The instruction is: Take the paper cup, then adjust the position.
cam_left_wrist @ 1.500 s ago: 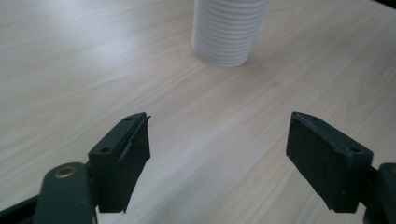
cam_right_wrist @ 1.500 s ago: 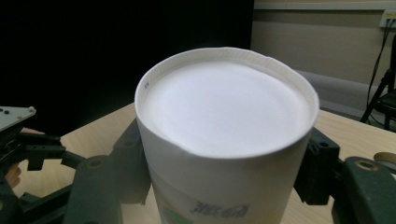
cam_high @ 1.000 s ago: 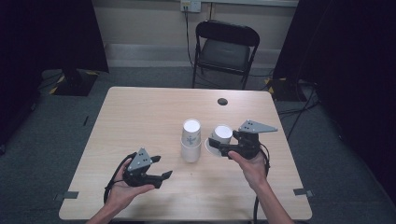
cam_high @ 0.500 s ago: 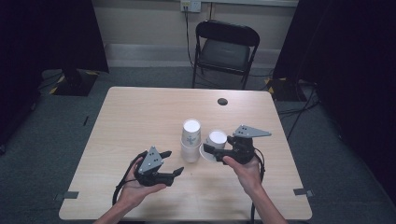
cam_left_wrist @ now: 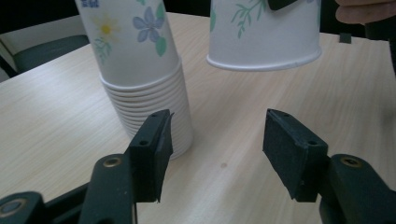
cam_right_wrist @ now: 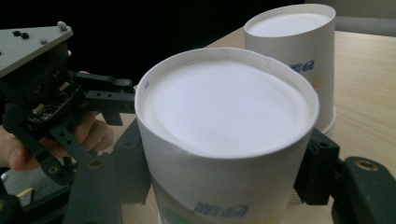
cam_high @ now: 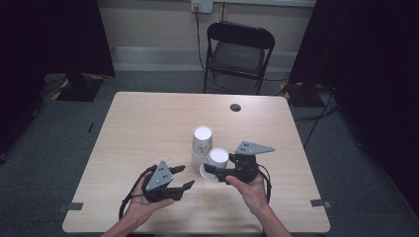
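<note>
Table [cam_high: 148,128] is showing pale matt wood-grain laminate; paper cups [cam_left_wrist: 140,70] are presenting smooth white floral print; tongs [cam_left_wrist: 217,140] are appearing matt black plastic.

blue print on paper cup [cam_right_wrist: 224,208], unreadable

Worktop [cam_high: 138,123] open on left and far sides. Cup stack [cam_high: 201,143] and lifted cup [cam_high: 217,159] obstruct centre, just beyond left claw [cam_high: 184,177].

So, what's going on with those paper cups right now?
Right gripper shut on a single cup, held off the table. Left gripper open, empty, facing the cup stack. Nothing in the way.
</note>
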A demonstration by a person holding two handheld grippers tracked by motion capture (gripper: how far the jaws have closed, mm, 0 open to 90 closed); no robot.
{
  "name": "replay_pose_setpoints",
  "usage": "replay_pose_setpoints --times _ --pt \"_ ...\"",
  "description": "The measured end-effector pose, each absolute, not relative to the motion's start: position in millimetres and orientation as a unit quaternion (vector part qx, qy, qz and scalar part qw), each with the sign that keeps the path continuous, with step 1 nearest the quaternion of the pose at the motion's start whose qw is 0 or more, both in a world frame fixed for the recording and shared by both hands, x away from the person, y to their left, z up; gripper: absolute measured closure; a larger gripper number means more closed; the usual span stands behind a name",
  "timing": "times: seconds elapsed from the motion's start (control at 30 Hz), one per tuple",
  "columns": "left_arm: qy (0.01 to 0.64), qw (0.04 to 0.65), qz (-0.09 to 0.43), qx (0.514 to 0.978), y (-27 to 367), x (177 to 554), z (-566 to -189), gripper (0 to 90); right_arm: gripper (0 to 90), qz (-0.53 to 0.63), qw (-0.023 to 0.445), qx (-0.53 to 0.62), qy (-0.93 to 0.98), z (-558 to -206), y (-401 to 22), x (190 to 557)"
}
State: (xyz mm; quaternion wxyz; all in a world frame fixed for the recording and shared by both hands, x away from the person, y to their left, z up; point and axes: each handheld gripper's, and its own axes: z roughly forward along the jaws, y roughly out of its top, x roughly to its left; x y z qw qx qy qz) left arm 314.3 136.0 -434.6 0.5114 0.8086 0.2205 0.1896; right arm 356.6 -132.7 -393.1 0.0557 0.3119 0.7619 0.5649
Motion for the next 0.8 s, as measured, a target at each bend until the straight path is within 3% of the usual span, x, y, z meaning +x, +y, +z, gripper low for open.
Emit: replay_pose_setpoints --times 0.47,0.8 --pt "0.192 0.529 0.193 0.803 126.1 305.2 -434.3 31.8 34.7 0.591 -0.049 0.326 0.736 -402.8 -122.0 354.2" --pt "0.183 0.536 0.225 0.793 124.3 303.8 -439.4 49.0 34.7 0.590 -0.087 0.334 0.730 -405.2 -110.8 351.9"
